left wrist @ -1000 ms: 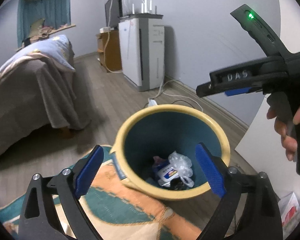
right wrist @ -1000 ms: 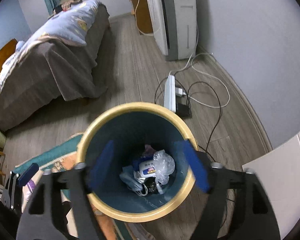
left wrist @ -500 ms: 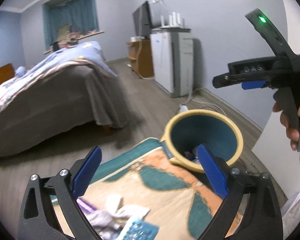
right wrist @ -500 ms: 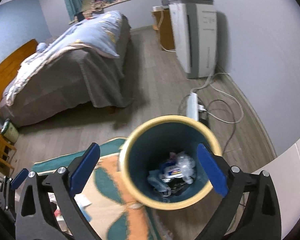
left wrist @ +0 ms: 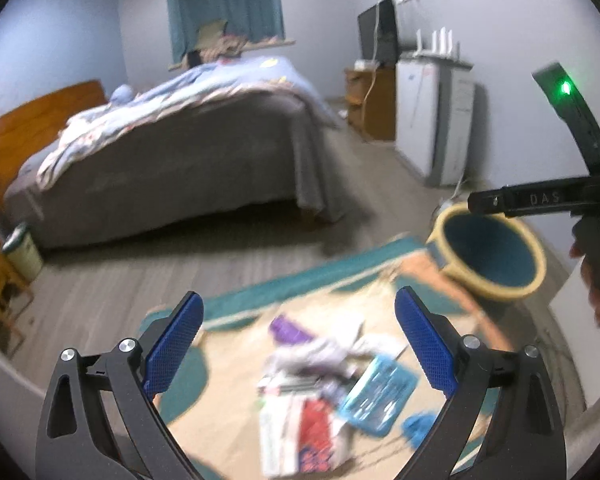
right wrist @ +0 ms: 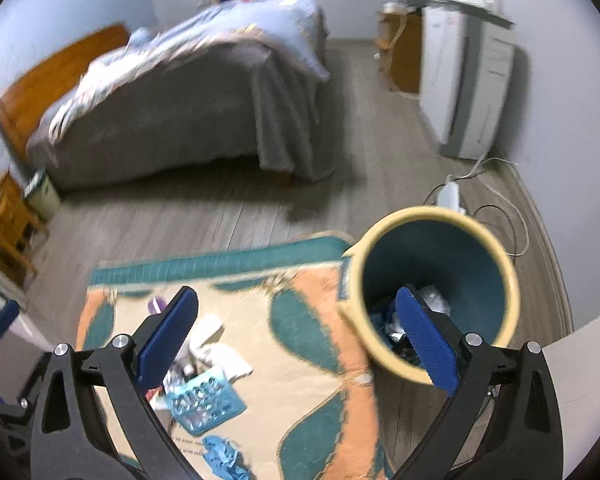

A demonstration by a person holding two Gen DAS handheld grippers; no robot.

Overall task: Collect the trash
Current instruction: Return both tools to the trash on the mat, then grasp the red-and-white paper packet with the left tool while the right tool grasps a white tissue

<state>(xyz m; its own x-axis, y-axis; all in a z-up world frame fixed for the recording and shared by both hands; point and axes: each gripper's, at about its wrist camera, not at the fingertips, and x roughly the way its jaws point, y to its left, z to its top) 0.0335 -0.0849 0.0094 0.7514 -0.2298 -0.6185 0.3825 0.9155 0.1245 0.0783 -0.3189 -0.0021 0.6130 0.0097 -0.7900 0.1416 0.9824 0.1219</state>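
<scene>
Both jaws are being held spread, nothing pinched: left hand-held gripper (left wrist: 298, 346), right hand-held gripper (right wrist: 298, 340). Trash pile (left wrist: 320, 396) is being framed just below the left one on the rug (left wrist: 236, 364); bin (right wrist: 432, 292) is being seen at the right finger.

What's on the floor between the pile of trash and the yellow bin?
Just bare rug, in the right wrist view: the trash pile lies left and the bin right, nothing between.

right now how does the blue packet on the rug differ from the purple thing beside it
The blue packet is a flat, light blue rectangle at the near edge of the pile; the purple thing is darker, smaller and sits at the far edge. The packet shows a pattern; the purple thing looks plain, though blurred. Both lie loose on the rug, outside the bin.
</scene>
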